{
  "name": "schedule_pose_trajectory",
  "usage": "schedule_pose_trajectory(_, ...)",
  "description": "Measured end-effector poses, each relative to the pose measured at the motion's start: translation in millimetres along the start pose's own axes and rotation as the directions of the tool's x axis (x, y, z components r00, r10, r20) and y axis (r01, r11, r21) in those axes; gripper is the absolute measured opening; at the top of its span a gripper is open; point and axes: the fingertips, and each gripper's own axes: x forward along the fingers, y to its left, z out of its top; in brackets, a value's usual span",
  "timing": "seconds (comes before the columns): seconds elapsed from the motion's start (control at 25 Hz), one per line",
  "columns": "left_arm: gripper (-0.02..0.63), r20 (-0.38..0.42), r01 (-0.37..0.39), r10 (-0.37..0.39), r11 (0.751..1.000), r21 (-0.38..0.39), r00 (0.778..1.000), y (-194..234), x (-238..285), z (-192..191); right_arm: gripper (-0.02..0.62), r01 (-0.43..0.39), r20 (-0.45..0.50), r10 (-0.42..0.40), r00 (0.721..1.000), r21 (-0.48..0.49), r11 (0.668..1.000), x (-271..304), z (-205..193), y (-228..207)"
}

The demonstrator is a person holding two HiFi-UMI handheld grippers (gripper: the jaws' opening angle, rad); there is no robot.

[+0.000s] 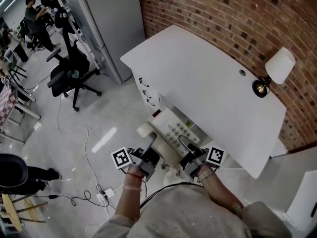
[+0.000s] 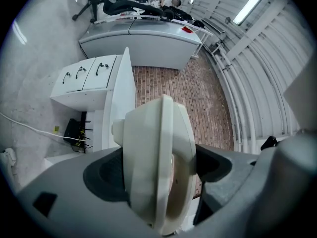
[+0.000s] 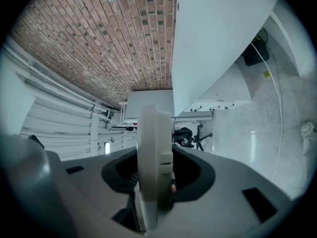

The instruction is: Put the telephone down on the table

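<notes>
Two hand-held grippers share one telephone (image 1: 173, 129).
Left hand-held gripper (image 1: 150, 151) and right hand-held gripper (image 1: 192, 151) each clench one end, just beside the table (image 1: 208, 78) edge.

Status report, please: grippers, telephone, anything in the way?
Left gripper and right gripper both shut on telephone. Telephone in the air, just short of table. Lamp at far corner only.

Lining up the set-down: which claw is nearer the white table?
The right claw, gripping the telephone beside the table edge; the left claw grips its farther side.
</notes>
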Motion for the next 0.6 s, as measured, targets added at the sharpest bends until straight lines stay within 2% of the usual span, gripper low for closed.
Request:
schedule_pose_trajectory(0.36, 0.405, -0.009, 0.004, -0.004, 1.0, 0.004, 1.0, 11, 48, 39, 0.164, -0.003, 0.005, 0.003, 1.0, -0.006, 1.0, 40, 49, -2)
schedule_pose_trajectory(0.6, 0.405, -0.009, -0.005, 0.005, 1.0, 0.0, 1.0, 23, 63, 51, 0.164, 0.003, 0.0, -0.003, 1.0, 0.002, 1.0, 53, 65, -11)
